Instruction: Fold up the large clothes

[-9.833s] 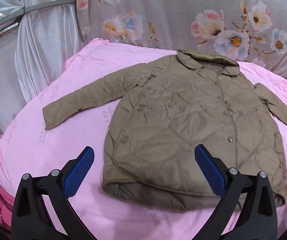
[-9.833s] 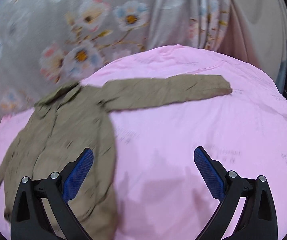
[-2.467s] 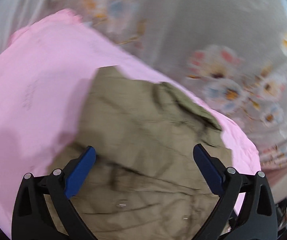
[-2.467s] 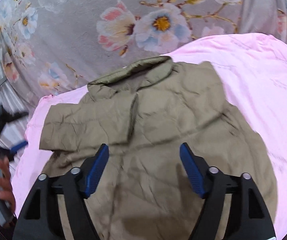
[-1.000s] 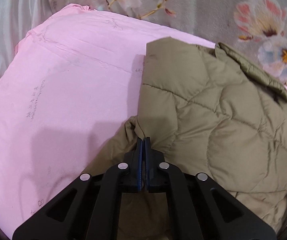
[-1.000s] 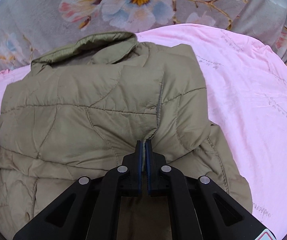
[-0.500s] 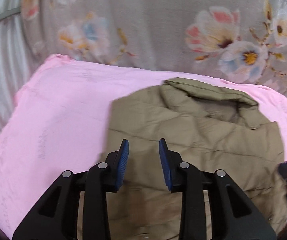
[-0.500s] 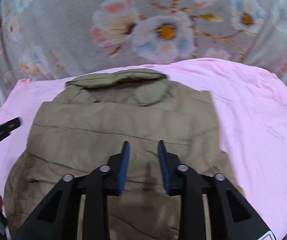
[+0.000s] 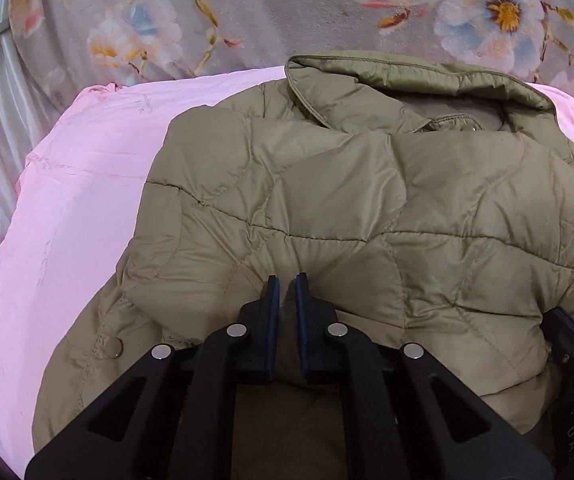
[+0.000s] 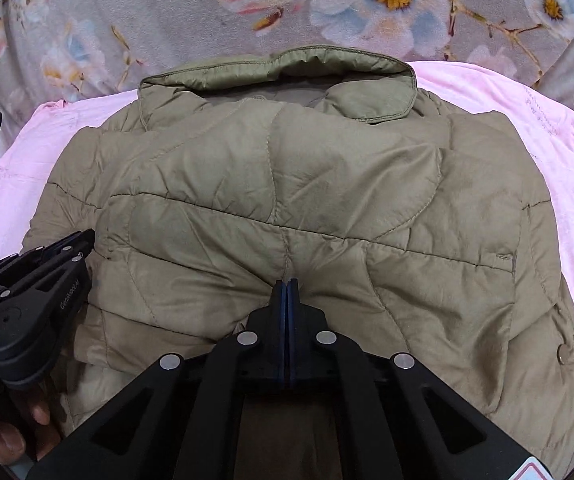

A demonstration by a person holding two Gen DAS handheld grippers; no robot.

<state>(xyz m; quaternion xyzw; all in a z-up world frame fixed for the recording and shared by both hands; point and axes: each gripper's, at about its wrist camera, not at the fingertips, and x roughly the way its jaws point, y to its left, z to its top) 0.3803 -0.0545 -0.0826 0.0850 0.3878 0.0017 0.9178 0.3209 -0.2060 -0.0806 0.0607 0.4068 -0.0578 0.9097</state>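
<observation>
The jacket (image 9: 367,208) lies folded on the pink sheet (image 9: 79,208), collar (image 10: 279,68) against the flowered cloth (image 10: 167,12) at the far edge. The left gripper (image 9: 285,284) is closing its fingers on a pinch of the near fold. The right gripper (image 10: 286,286) has its fingers pressed together on the same fold. Bare sheet stays open on both sides.
</observation>
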